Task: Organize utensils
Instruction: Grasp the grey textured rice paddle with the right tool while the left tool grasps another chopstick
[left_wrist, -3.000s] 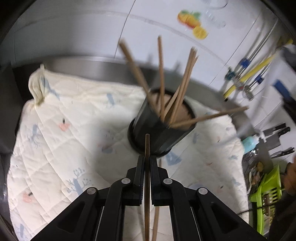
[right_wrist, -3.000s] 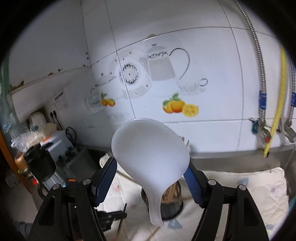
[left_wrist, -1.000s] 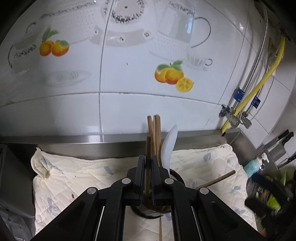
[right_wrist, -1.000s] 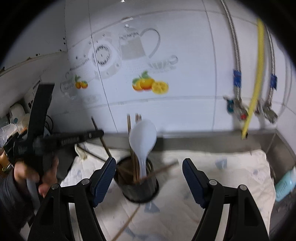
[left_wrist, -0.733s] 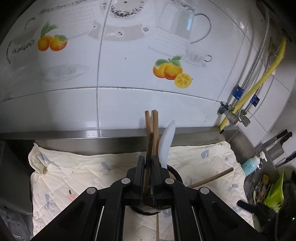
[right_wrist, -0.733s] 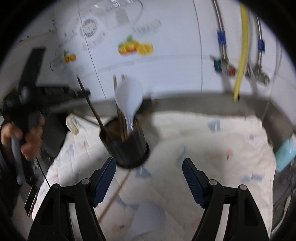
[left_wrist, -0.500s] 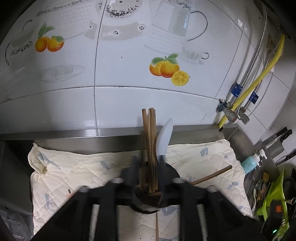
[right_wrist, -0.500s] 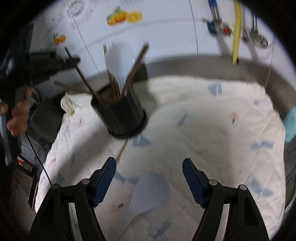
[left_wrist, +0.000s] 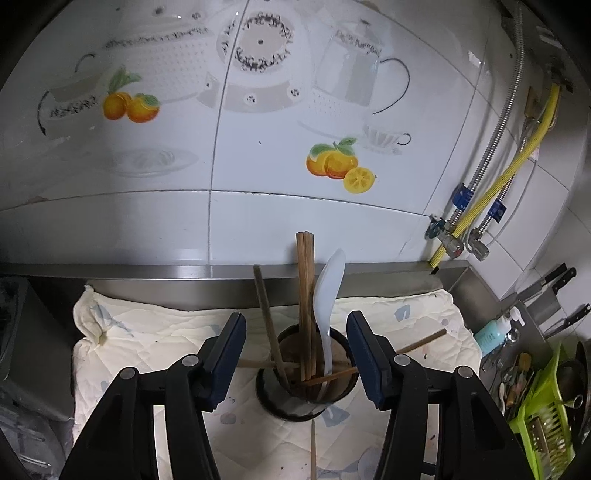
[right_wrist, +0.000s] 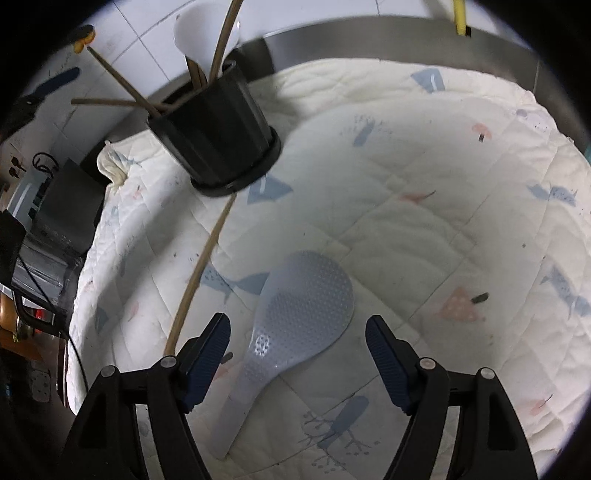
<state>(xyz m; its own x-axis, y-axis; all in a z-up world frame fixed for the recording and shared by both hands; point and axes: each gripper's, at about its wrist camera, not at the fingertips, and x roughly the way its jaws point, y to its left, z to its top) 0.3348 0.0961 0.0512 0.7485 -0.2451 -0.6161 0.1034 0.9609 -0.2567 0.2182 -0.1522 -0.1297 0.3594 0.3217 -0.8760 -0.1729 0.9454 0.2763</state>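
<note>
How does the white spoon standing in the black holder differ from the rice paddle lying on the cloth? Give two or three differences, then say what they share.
Pose: the white spoon stands upright in the black holder; the rice paddle lies flat on the quilted cloth.
Surface: the spoon's bowl looks smooth; the paddle's blade is dotted with small bumps.
Place: the spoon shares the holder with chopsticks; the paddle lies between the open right gripper fingers.
Shared: both are pale and plastic-looking.

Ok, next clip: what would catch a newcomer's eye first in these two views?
Probably the black utensil holder on the quilted mat, bristling with wooden chopsticks and a white spoon, framed by the open left gripper. Next, the pale rice paddle lying flat on the mat between the open right gripper's fingers, with one loose chopstick beside it.
</note>
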